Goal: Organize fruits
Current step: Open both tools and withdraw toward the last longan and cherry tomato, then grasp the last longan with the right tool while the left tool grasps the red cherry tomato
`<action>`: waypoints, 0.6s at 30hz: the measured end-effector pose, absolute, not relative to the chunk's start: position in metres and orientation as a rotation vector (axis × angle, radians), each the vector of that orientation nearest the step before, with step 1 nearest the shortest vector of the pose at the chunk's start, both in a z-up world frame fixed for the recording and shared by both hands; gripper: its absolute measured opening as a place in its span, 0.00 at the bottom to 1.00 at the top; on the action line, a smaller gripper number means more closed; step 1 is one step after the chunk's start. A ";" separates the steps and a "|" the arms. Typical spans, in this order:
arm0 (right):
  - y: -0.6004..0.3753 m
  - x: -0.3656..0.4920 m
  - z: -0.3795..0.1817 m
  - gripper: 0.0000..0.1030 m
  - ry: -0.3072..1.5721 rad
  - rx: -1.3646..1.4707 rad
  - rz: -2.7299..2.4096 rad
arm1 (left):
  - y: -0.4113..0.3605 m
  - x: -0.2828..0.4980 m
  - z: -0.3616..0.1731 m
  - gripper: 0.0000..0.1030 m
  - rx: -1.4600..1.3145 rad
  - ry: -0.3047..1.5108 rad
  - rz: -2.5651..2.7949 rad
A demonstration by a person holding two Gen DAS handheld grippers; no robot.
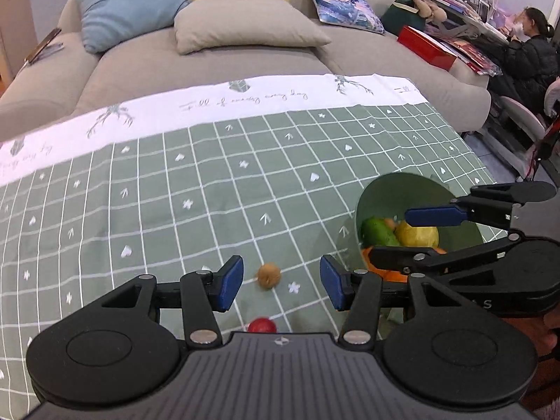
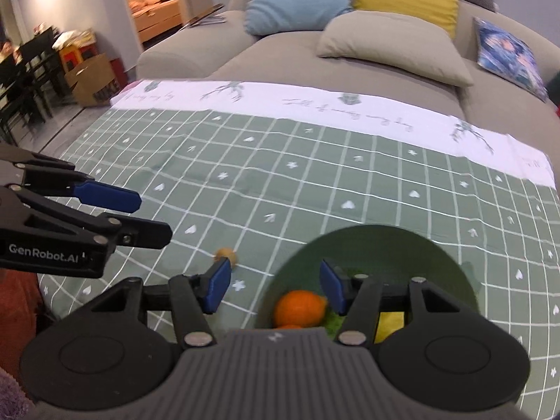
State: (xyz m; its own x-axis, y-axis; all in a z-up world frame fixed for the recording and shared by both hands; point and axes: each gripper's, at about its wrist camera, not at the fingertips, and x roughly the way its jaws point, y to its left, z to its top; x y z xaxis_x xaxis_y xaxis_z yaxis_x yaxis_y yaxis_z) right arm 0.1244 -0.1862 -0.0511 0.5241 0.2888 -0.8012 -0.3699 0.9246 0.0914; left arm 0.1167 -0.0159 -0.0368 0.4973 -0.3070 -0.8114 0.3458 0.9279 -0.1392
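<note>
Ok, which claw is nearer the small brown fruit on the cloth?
Left. The left claw hangs open right above the small brown fruit; the right claw is off beside it, open over the green bowl.

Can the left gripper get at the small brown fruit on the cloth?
Probably yes: the left gripper is open, the brown fruit lies just ahead between its fingers, nothing in between.

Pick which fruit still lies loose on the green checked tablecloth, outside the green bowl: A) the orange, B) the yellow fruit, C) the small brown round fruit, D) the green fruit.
C: the small brown fruit sits on the tablecloth left of the green bowl, which holds the others.
</note>
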 end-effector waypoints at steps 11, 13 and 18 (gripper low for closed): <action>-0.147 0.116 -0.061 0.51 0.941 -0.237 0.489 | 0.011 0.100 -0.059 0.58 0.012 1.013 -0.412; -0.142 0.113 -0.062 0.51 0.931 -0.273 0.514 | 0.016 0.097 -0.062 0.57 0.006 1.012 -0.417; -0.130 0.108 -0.068 0.49 0.918 -0.348 0.568 | 0.024 0.091 -0.068 0.57 -0.001 1.010 -0.426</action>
State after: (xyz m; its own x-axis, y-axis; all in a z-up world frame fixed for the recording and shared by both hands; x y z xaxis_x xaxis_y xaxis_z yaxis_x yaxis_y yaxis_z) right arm 0.1078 -0.1298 -0.0676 0.4775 0.3104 -0.8220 -0.5971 0.8009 -0.0444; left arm 0.0910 0.0237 -0.0676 0.4570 -0.3460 -0.8194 0.3455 0.9180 -0.1949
